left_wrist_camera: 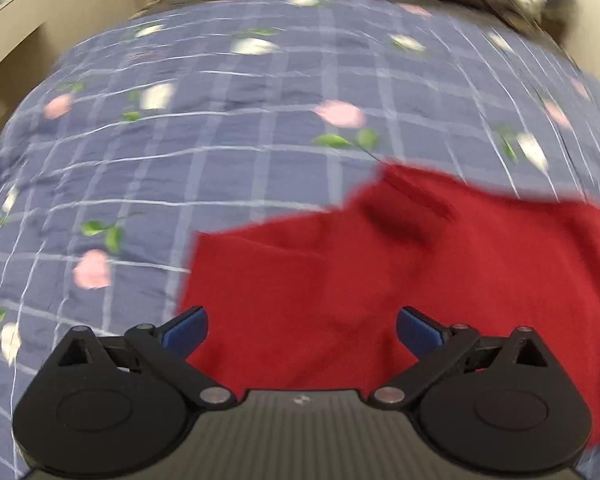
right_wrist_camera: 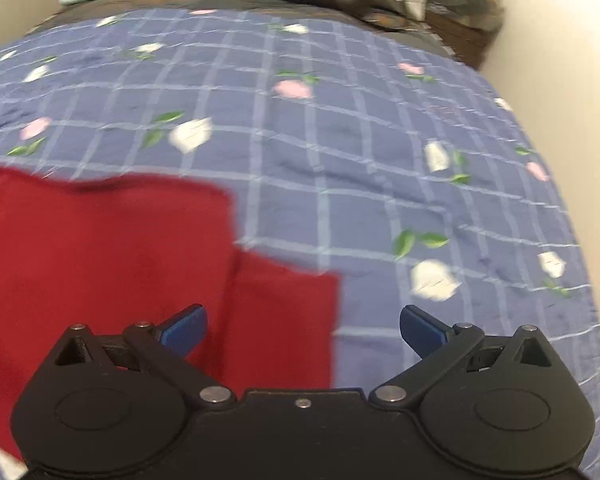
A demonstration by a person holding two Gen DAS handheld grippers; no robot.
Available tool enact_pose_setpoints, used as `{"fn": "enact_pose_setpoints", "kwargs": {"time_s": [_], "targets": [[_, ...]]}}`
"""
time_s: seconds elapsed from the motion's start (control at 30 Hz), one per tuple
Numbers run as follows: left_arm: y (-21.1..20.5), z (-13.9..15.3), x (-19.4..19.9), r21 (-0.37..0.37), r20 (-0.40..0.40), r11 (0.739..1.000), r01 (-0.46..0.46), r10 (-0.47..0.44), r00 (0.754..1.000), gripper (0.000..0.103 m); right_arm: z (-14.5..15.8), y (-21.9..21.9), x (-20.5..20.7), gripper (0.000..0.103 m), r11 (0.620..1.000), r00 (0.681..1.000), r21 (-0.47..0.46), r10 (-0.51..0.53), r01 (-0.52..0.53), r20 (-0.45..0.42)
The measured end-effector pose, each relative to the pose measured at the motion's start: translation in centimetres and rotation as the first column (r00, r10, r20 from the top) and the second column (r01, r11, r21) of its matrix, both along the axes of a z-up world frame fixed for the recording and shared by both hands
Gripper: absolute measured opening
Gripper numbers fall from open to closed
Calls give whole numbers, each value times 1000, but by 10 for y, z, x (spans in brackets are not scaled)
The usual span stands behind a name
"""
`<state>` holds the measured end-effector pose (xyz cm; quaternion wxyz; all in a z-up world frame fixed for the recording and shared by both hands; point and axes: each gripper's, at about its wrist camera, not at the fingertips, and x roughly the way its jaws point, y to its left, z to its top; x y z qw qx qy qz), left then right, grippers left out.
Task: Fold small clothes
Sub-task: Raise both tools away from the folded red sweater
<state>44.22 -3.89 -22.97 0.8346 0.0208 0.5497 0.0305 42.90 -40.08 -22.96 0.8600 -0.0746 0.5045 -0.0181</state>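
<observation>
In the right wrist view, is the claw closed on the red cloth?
No, the right claw stands wide open above the red cloth, gripping nothing.

Red garment [left_wrist_camera: 380, 280], blue checked bedspread [left_wrist_camera: 220, 140] with pink, white flowers

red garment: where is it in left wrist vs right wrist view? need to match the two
Left wrist: the red garment fills the lower right, lying under and ahead of the open left gripper.
Right wrist: the red garment fills the lower left; only its right edge lies under the open right gripper.
Shared landmark: the blue checked floral bedspread beneath it.
</observation>
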Motion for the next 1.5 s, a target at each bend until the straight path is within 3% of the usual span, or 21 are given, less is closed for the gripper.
{"fn": "enact_pose_setpoints", "kwargs": {"time_s": [0.13, 0.2, 0.33, 0.5, 0.6, 0.7, 0.83, 1.1, 1.27, 1.5], "targets": [[-26, -15, 7, 164, -16, 984, 75, -73, 997, 102, -6, 21, -28, 102, 999, 998, 39, 33, -31, -49], [-24, -17, 14, 176, -20, 983, 58, -55, 998, 102, -9, 31, -40, 102, 998, 997, 53, 37, -33, -70], [-1, -13, 30, 220, 8, 974, -50, 49, 999, 102, -15, 37, -66, 102, 997, 992, 64, 49, -41, -119], [39, -7, 41, 294, 2, 930, -222, 232, 973, 102, -16, 30, -82, 102, 998, 989, 62, 28, -19, -147], [59, 2, 33, 277, -3, 912, -303, 317, 948, 102, -11, 22, -86, 102, 998, 990, 57, 18, -10, -141], [62, 20, 13, 236, 5, 913, -332, 340, 940, 102, -2, 15, -89, 102, 998, 993, 62, -7, 14, -121], [53, 41, -17, 189, -9, 928, -323, 330, 944, 102, 10, 11, -94, 102, 995, 993, 84, -45, 54, -107], [12, 94, -106, 5, -25, 961, -275, 275, 961, 102, 54, 23, -110, 102, 972, 988, 185, -139, 148, -65], [-13, 120, -161, -1, 1, 984, -177, 177, 984, 102, 98, 39, -132, 102, 956, 986, 242, -164, 167, -33], [-23, 155, -230, -33, 49, 991, -132, 133, 990, 102, 160, 62, -197, 102, 950, 986, 270, -166, 155, 17]]}}
